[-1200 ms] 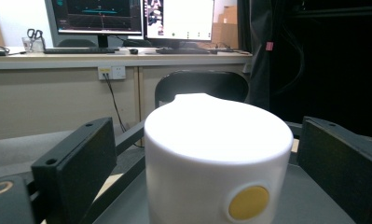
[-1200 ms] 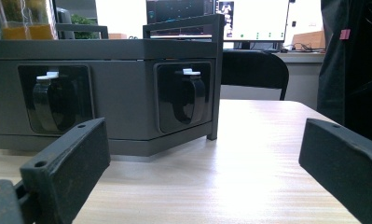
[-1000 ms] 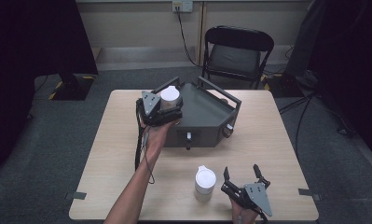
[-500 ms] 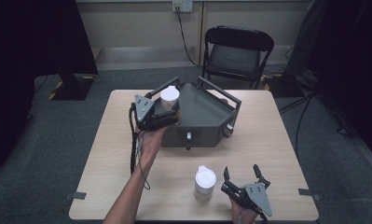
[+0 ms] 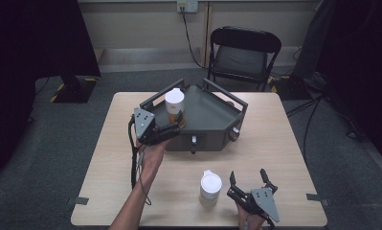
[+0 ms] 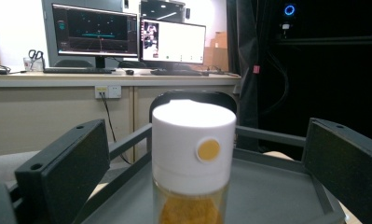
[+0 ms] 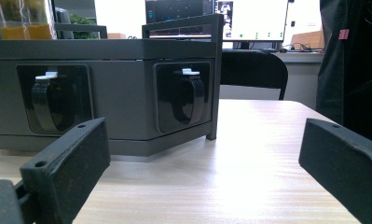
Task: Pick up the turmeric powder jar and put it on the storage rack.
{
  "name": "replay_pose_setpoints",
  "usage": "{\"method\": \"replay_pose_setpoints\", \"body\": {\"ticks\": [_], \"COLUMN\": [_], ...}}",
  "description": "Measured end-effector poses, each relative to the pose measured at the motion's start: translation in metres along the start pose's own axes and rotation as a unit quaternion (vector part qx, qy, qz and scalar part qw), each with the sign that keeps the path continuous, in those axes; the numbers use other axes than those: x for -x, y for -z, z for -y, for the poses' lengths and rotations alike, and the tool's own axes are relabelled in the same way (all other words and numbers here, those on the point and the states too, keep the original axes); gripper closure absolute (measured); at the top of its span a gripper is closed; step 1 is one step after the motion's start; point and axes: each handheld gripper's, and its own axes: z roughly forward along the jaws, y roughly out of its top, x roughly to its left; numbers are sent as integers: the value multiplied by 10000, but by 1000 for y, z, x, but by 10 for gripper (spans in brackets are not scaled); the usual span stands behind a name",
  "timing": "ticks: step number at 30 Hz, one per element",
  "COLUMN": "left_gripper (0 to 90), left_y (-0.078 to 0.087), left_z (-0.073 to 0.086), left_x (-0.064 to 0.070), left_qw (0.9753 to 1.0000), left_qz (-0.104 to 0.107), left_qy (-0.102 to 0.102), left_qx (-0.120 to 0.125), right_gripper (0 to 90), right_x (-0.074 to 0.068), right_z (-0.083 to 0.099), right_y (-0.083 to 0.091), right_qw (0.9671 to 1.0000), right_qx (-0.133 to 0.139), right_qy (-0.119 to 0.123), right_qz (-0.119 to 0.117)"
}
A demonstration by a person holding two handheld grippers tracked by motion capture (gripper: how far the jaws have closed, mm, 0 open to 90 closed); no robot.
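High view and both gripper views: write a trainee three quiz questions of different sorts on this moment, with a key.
1. True or false: the left gripper has its jaws clamped on the white-capped jar of orange powder.
2. Multiple choice: the second white-capped jar stands A) on the grey metal rack, B) on the wooden table beside the right gripper, C) on the black folding chair.
3. Fill in: the jar before the left gripper stands on top of the grey metal ____.

Key: 1 false, the jaws stand open on either side of it; 2 B; 3 rack.
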Motion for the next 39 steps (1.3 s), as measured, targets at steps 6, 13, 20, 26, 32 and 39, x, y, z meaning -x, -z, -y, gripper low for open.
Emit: {"method": "replay_pose_setpoints", "body": {"ticks": [6,13,20,26,32,39], "left_gripper": [0,0,0,0,0,0], "left_y": [11,27,41,52,66,85], "left_z": [4,9,22,30,37,47], "left_x": [4,2,2,4,4,2], "left_qw": [9999,9998,9995,9991,9988,9988], "left_qz": [-89,-143,-265,-374,-427,-442], "left_qy": [-42,-43,-26,-56,-42,31], "left_qx": [49,92,150,178,233,193], "right_gripper": [4,4,4,4,4,4], "right_x": [0,0,0,0,0,0], "right_z": [0,0,0,0,0,0], "right_y": [0,0,0,0,0,0], "right_qw": [10000,10000,10000,10000,10000,10000], "right_qx": [1,3,4,4,4,4], "right_qy": [0,3,0,0,0,1], "right_qz": [-1,-1,1,1,1,1]}}
